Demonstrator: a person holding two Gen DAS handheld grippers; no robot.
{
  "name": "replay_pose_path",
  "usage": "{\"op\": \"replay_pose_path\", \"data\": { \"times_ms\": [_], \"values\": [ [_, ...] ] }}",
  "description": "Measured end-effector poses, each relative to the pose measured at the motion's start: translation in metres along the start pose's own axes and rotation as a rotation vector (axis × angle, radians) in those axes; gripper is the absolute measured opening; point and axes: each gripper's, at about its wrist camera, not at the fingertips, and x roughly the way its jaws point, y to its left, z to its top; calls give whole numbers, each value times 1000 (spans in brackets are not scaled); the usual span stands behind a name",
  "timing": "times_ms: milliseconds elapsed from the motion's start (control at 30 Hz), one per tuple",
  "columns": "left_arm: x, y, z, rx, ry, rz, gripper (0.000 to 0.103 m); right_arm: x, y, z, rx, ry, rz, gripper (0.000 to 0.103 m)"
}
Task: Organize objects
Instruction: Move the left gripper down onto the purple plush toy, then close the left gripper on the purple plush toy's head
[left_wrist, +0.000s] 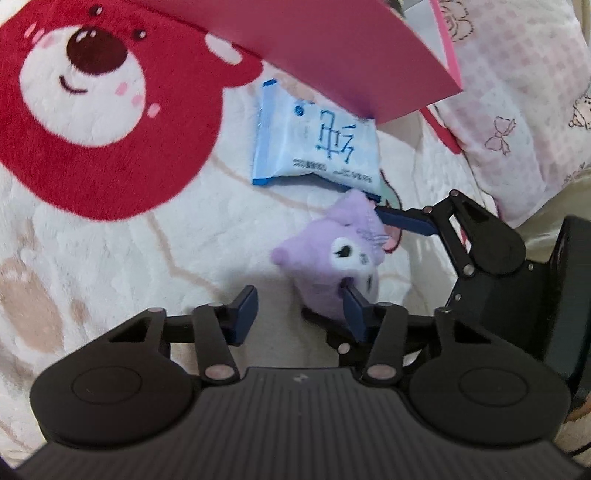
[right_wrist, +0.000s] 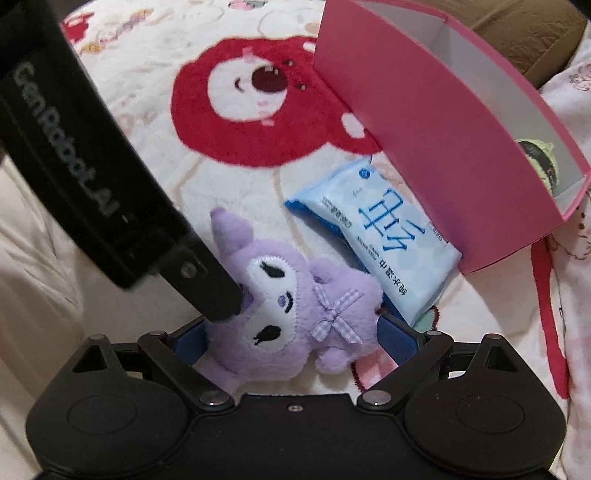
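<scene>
Both tongs are working the purple plush toy (right_wrist: 280, 314) on the blanket (left_wrist: 110, 258): right tongs (right_wrist: 291, 336) straddling it, seemingly gripping for the pink box (right_wrist: 424, 147), while left tongs (left_wrist: 299, 310), apart, are nudging its edge.

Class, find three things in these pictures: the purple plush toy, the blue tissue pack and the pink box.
purple plush toy (right_wrist: 280, 295): right wrist view, on its face.
blue tissue pack (left_wrist: 317, 147): left wrist view, on its printed front.
pink box (right_wrist: 424, 140): right wrist view, on its outer side wall.
</scene>
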Motion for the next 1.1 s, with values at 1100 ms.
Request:
{"op": "replay_pose_path", "data": {
  "times_ms": [1100],
  "values": [
    [-15, 13, 15, -5, -79, 35, 33, 6, -15, 2, 687, -55, 137, 98]
  ]
}}
